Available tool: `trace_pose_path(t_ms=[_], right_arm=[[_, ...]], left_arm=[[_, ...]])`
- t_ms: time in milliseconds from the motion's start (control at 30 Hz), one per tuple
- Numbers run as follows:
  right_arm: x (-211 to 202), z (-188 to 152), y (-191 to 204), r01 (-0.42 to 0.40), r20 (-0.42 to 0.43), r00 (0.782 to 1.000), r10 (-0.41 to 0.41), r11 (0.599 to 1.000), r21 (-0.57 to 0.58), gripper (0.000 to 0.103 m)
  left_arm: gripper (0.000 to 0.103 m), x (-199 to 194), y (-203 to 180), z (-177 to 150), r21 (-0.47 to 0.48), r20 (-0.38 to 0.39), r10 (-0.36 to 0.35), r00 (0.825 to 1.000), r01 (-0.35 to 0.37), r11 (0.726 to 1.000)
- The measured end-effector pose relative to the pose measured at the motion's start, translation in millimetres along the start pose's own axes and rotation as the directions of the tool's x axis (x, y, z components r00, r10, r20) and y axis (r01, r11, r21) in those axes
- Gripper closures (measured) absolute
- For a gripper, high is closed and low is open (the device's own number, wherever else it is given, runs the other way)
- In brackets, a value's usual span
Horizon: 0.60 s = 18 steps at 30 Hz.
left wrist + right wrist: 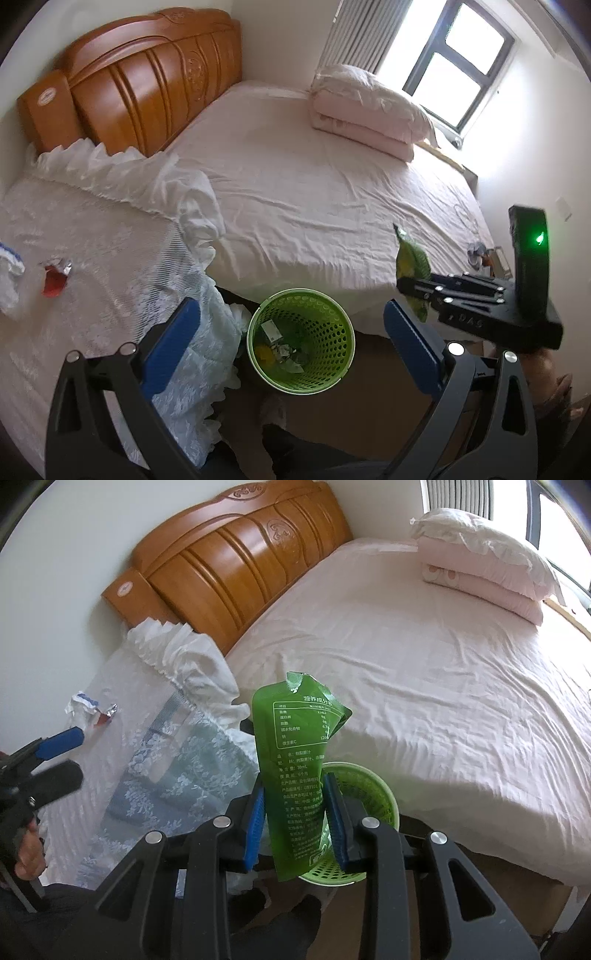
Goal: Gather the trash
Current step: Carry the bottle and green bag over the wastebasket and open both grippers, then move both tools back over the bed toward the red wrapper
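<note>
Above the perforated green plastic wastebasket [384, 797], the right gripper [295, 812] pinches an upright green printed foil pouch [295, 746] between its blue pads. The left gripper [291, 332], jaws spread wide and holding nothing, hangs over that basket beside the pink-sheeted bed [314, 192]. A crumpled red wrapper [55, 278] lies far left on the white lace cover [110, 258].

Gaping left tool [291, 328] above green bin [301, 341]
</note>
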State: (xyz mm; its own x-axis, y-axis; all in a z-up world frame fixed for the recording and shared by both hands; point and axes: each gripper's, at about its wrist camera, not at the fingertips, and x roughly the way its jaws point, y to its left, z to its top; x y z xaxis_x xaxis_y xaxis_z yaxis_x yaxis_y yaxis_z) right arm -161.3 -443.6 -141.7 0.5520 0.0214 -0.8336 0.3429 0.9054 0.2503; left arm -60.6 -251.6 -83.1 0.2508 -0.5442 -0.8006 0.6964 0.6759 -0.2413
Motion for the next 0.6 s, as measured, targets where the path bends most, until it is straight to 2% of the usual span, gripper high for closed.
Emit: trace_pose_path(t_ms=[233, 367, 400, 433, 500, 567, 600], right_arm=[[14.6, -7.3, 21.0, 0.044, -0.030, 0.999, -0.045, 0.998, -0.033, 0.070], [35.1, -15.4, 27.7, 0.104, -0.090, 0.990, -0.107, 0.994, -0.041, 0.070], [38.7, -16.2, 28.5, 0.111, -0.105, 0.988, -0.114, 0.993, -0.037, 0.067], [43.2, -18.1, 28.5, 0.127, -0.118, 0.985, -0.129, 0.992, -0.024, 0.060], [43.9, -18.5, 28.4, 0.160, -0.108, 0.981, -0.159, 0.987, -0.001, 0.018], [44.6, -17.5, 26.8, 0.152, -0.106, 0.983, -0.147, 0.988, 0.038, 0.008], [44.9, -17.0, 26.3, 0.146, -0.107, 0.984, -0.140, 0.988, 0.053, 0.007]], left_arm=[[0.008, -8.1, 5.6, -6.8, 0.018, 0.008, 0.003, 1.000, -0.003, 1.000], [0.008, -10.8, 8.0, -6.8, 0.018, 0.008, 0.003, 1.000, -0.003, 1.000], [0.008, -11.1, 8.5, -6.6, 0.017, 0.008, 0.003, 1.000, -0.003, 1.000], [0.008, -12.0, 9.9, -6.7, 0.015, 0.010, 0.004, 1.000, -0.004, 1.000], [0.008, -13.2, 12.0, -6.9, 0.012, 0.011, 0.007, 1.000, -0.007, 1.000], [0.008, -14.1, 14.2, -6.9, 0.009, 0.010, 0.011, 1.000, -0.011, 1.000], [0.008, -14.6, 15.6, -6.9, 0.007, 0.008, 0.014, 1.000, -0.015, 1.000]])
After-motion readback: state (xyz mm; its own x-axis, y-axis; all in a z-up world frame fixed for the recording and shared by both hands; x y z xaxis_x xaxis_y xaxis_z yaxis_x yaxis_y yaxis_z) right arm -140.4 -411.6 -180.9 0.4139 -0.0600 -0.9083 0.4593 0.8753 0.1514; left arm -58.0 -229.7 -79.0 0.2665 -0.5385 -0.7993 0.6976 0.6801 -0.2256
